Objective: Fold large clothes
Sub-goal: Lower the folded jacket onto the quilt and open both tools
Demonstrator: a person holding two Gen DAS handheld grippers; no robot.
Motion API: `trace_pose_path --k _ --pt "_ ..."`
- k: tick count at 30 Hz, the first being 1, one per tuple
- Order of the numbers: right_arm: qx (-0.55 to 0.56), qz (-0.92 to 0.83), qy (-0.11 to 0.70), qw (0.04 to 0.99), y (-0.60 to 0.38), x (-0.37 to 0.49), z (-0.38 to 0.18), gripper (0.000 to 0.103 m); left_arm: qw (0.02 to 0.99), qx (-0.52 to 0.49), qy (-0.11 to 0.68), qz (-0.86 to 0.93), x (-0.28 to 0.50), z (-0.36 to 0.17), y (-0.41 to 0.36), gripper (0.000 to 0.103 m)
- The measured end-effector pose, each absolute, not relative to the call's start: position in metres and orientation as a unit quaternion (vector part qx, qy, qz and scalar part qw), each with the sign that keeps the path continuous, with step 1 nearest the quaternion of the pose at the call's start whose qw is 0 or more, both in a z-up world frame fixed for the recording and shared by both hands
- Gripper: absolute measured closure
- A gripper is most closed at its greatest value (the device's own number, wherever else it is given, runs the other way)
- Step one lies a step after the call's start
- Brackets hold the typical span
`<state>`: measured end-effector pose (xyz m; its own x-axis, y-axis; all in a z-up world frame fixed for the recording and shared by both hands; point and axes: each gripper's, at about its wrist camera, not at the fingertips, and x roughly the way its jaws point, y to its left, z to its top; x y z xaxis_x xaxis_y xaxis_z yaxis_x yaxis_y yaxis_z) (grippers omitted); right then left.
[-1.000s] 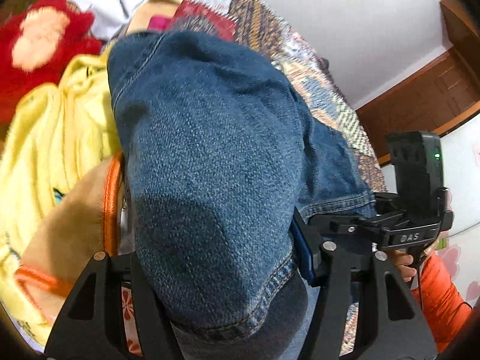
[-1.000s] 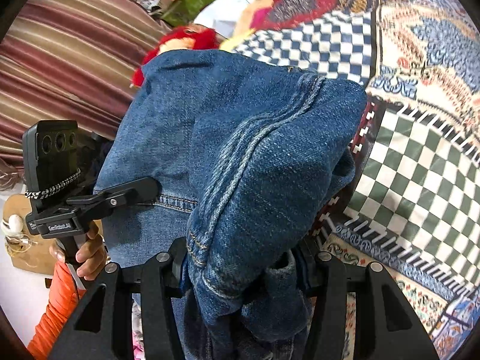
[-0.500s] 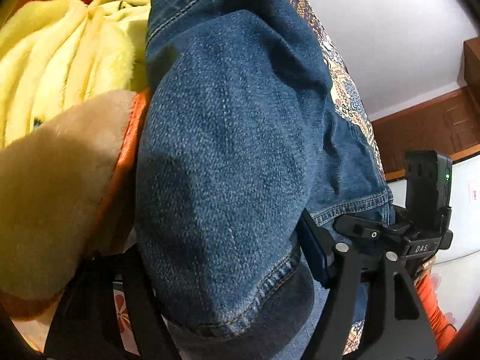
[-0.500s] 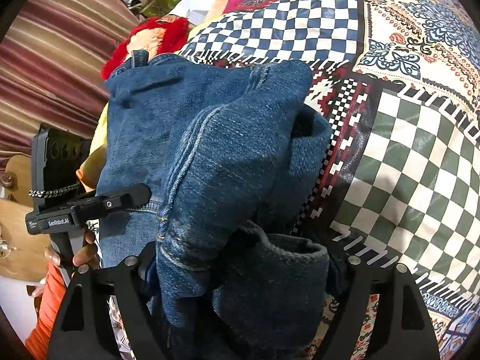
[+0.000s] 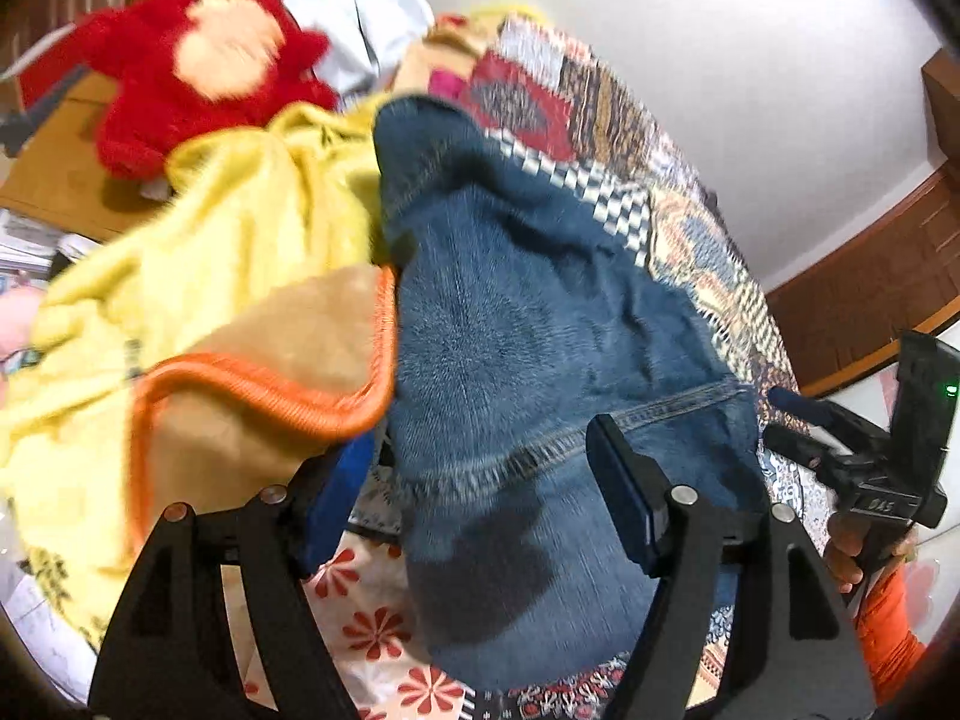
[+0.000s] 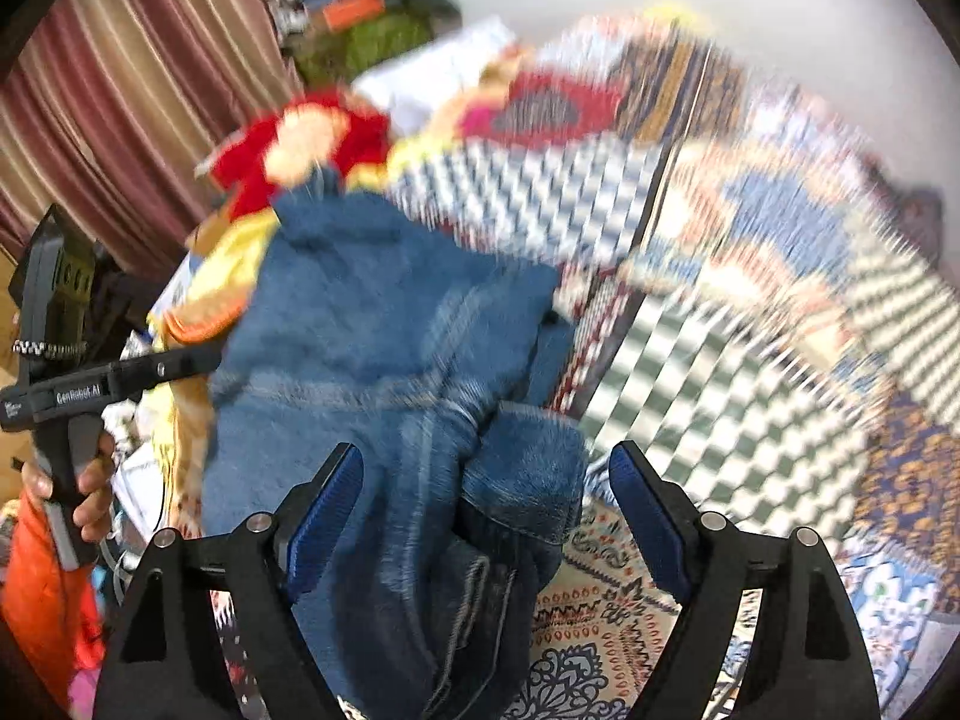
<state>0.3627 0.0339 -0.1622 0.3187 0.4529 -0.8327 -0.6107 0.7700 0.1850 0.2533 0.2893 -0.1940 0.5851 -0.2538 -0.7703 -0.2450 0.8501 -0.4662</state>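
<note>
Right here: left claw (image 5: 474,462) and right claw (image 6: 486,456), both spread wide, just done opening, with the jeans (image 5: 540,330) loose between the pads, not pinched. Lift both claws up and away slowly, without dragging the fold open. Check the jeans, now a thick folded lump on the bed (image 6: 720,390). Press down any bump or loose hem, most of all near the right claw. Keep off the yellow blanket (image 5: 252,228) just beside the jeans. Leave alone the red toy (image 5: 198,66) farther back.
</note>
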Motion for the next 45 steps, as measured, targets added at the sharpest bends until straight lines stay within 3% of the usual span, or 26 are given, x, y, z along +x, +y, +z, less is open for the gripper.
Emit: trace_pose_path --k 5,10,12,15,22,27,32,45 --pt "-0.100 0.361 0.436 0.818 0.048 0.328 -0.143 0.020 0.862 -0.236 0.449 -0.004 0.221 -0.189 0.262 0.031" --pt "-0.202 0.322 0.460 0.803 0.067 0.311 -0.187 0.020 0.854 -0.159 0.495 0.004 0.218 -0.223 0.219 0.030" --pt "-0.228 0.310 0.457 0.802 0.059 0.307 -0.198 0.020 0.861 -0.121 0.494 0.021 0.206 -0.226 0.212 0.027" --pt "-0.226 0.331 0.455 0.795 0.034 0.307 -0.201 0.020 0.871 -0.068 0.482 0.070 0.189 -0.225 0.211 0.013" --pt "-0.208 0.347 0.446 0.799 -0.002 0.306 -0.168 0.020 0.881 -0.073 0.459 0.089 0.176 -0.204 0.226 0.013" --pt "-0.207 0.344 0.391 0.828 0.017 0.315 -0.129 0.019 0.904 -0.097 0.400 0.112 0.206 -0.163 0.246 0.013" --pt "-0.184 0.340 0.384 0.838 0.058 0.347 -0.120 0.019 0.906 -0.080 0.391 0.140 0.267 -0.151 0.263 0.013" --pt "-0.181 0.324 0.496 0.785 0.091 0.445 -0.215 0.019 0.863 -0.157 0.461 0.137 0.381 -0.223 0.309 0.013"
